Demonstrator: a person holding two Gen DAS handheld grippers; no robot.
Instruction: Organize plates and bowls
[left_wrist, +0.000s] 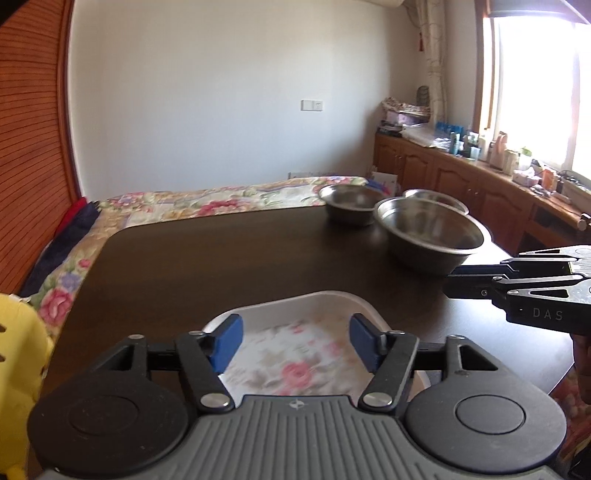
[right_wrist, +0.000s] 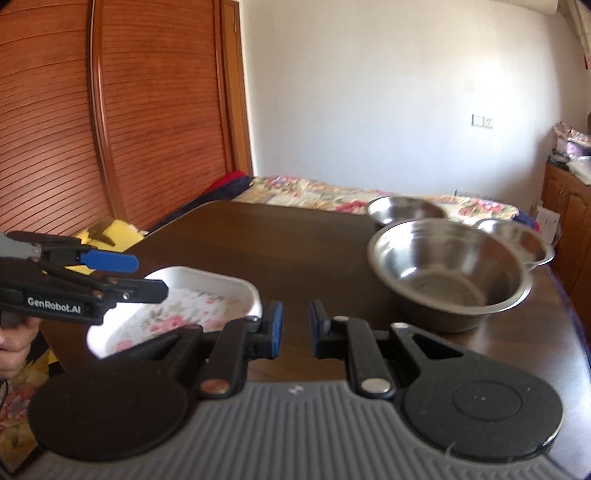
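- The left gripper (left_wrist: 295, 345) hangs low over the near end of the dark table (left_wrist: 221, 258), its jaws wide apart with nothing between the blue pads (left_wrist: 226, 342).
- The floral plate (left_wrist: 291, 354), a white rectangular dish with a raised rim, lies flat on the table under and just ahead of those jaws. The wide opening looks set to take the plate by its rim, though no pad touches it yet.
- The right gripper (right_wrist: 295, 328) hovers just to the right of the plate; its jaws stand a small way apart and hold nothing. From the left wrist view it comes in edge-on from the right, so the gap cannot be read there.
- The large steel bowl (right_wrist: 448, 273) sits upright ahead and to the right of the right jaws, near but not touching them, probably the easiest piece for that side to reach.
- Two smaller steel bowls stand behind it: the far bowl (right_wrist: 404, 210) toward the table's back edge, and the right-hand bowl (right_wrist: 517, 240) just beside the large one; whether their rims touch is unclear.
- With bowls grouped on one side and the plate alone on the other, I judge the sorting barely begun; nesting the smaller bowls into the large one would suit their sizes.
- A flowered bed (left_wrist: 221, 201) lies beyond the table.
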